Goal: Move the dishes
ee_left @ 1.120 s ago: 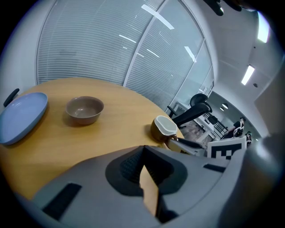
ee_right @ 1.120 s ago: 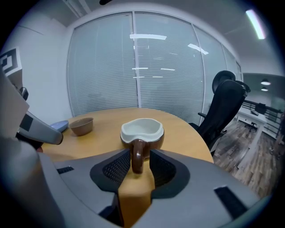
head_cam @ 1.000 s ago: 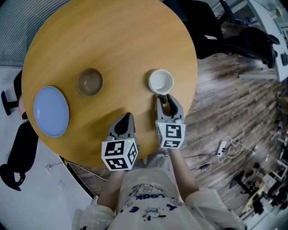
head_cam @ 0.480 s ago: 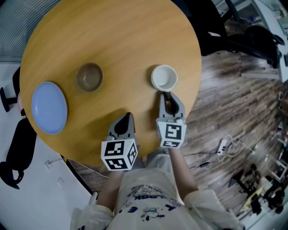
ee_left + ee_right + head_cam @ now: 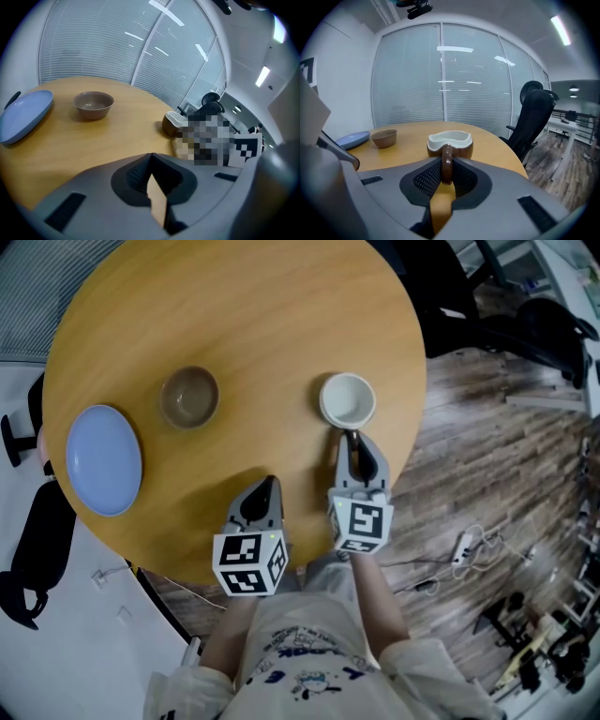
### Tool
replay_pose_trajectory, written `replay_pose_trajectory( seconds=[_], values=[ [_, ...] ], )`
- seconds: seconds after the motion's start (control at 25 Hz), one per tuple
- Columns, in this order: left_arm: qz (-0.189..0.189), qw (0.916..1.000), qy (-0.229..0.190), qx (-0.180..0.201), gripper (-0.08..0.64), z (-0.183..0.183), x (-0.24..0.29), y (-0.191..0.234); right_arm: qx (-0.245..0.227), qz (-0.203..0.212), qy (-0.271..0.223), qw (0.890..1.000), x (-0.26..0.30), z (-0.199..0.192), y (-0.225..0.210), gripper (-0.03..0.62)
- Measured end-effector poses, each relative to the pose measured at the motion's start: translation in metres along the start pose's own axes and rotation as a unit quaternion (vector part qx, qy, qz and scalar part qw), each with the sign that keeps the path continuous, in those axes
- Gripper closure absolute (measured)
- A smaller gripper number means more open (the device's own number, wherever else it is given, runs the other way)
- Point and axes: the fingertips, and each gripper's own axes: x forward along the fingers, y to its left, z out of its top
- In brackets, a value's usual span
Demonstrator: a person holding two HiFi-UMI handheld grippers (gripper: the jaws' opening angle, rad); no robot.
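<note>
While the right gripper (image 5: 352, 442) has just been closing its jaws, the cup's handle (image 5: 446, 164) sits between them and they look clamped on it, so the cup (image 5: 348, 400) is grasped by the handle only. It stands upright on the table (image 5: 244, 306) directly ahead of this gripper. Probably glazed ceramic: stiff, breakable, slick, fairly light. The handle is the right place to hold it, but the body hangs off-centre beyond the jaws, so it may swing or tip if lifted fast; best kept level with a firm grip. The cup is brown outside and white inside, with a wavy rim and a brown loop handle, and looks empty. The left gripper (image 5: 268, 484) is clenched on nothing and sits just beside the right one, on its left. A brown bowl (image 5: 188, 397) is ahead of the left gripper and a little to its left. A pale blue plate (image 5: 103, 460) lies further left, well apart from the cup.
</note>
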Motion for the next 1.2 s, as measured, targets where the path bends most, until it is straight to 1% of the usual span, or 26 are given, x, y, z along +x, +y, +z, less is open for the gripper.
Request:
replay_pose_trajectory(
  seconds=[0.12, 0.2, 0.28, 0.44, 0.64, 0.84, 1.0, 1.2],
  values=[
    [0.005, 1.0000, -0.003, -0.001, 0.558, 0.003, -0.001, 0.003, 0.004, 0.000, 0.005, 1.000, -0.002, 0.005, 0.000, 0.549],
    [0.009, 0.9999, -0.006, -0.003, 0.558, 0.005, -0.002, 0.004, -0.008, -0.003, 0.013, 1.000, -0.003, 0.004, -0.005, 0.549],
    [0.013, 0.9998, -0.011, -0.006, 0.558, 0.007, -0.003, 0.006, -0.018, -0.001, 0.011, 1.000, -0.004, 0.009, -0.007, 0.551],
    [0.021, 0.9995, -0.020, -0.016, 0.558, 0.013, -0.006, 0.010, -0.016, 0.023, -0.013, 1.000, 0.000, 0.030, 0.000, 0.551],
    [0.033, 0.9983, -0.037, -0.029, 0.558, 0.028, -0.010, 0.016, -0.024, 0.045, -0.039, 0.998, 0.017, 0.066, 0.009, 0.551],
    [0.049, 0.9959, -0.059, -0.047, 0.558, 0.046, -0.015, 0.022, -0.025, 0.061, -0.053, 0.996, 0.040, 0.093, 0.014, 0.551],
    [0.066, 0.9931, -0.074, -0.063, 0.558, 0.058, -0.020, 0.031, -0.033, 0.079, -0.055, 0.995, 0.061, 0.105, 0.023, 0.550],
    [0.089, 0.9889, -0.084, -0.084, 0.558, 0.064, -0.022, 0.041, -0.033, 0.099, -0.044, 0.994, 0.087, 0.103, 0.031, 0.551]
  ],
)
